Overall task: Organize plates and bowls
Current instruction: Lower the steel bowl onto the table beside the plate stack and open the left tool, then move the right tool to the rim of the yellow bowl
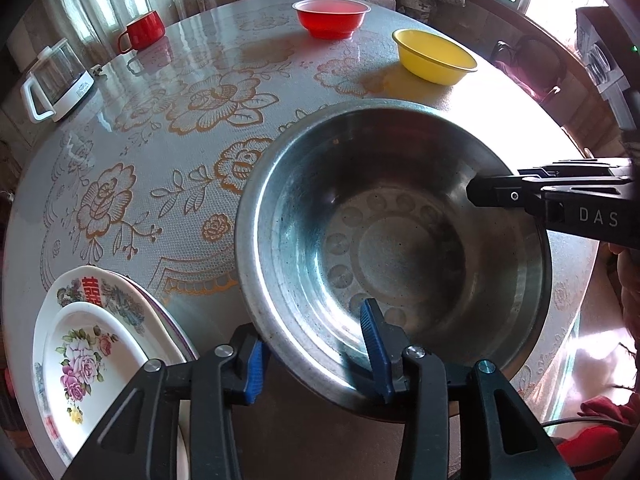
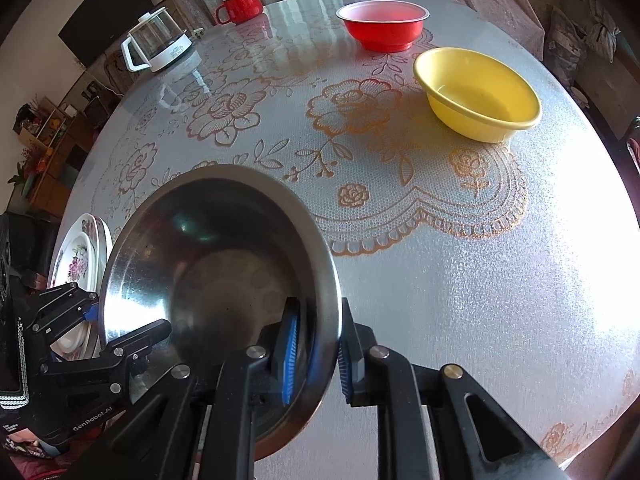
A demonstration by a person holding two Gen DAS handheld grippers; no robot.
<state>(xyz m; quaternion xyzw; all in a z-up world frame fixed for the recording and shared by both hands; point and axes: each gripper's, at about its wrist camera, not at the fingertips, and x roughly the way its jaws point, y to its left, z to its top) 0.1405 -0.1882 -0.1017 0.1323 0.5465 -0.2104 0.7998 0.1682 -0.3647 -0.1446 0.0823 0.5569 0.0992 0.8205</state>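
Both grippers are down over the big stainless steel bowl [image 1: 394, 248], which sits on the round table [image 1: 180, 128] near its front edge.

The left gripper [image 1: 316, 354] straddles the bowl's near rim, one blue-padded finger inside the bowl and the other outside. Its jaws stand spread, with a clear gap between the outer pad and the steel wall, so the rim lies between them without being pinched.

The right gripper [image 2: 318, 354] is on the opposite side of the bowl. Its jaws are drawn close on the rim, one blue pad [image 2: 289, 354] inside against the wall and the other just outside it, the thin steel edge pinched between them. In the left wrist view this gripper reaches in over the bowl's far right rim.

Just outside the left gripper's outer finger lies a stack of flowered plates [image 1: 86, 356], the top one painted with pink and purple roses, a larger one beneath it bearing a red character.

Ahead of the right jaws, well apart from the steel bowl, stands a yellow plastic bowl [image 2: 478, 94], and beyond it a red plastic bowl [image 2: 382, 26]. Far off across the table, past the left jaws, are a red mug [image 1: 142, 31] and a glass kettle [image 1: 56, 80] with a white base and handle.
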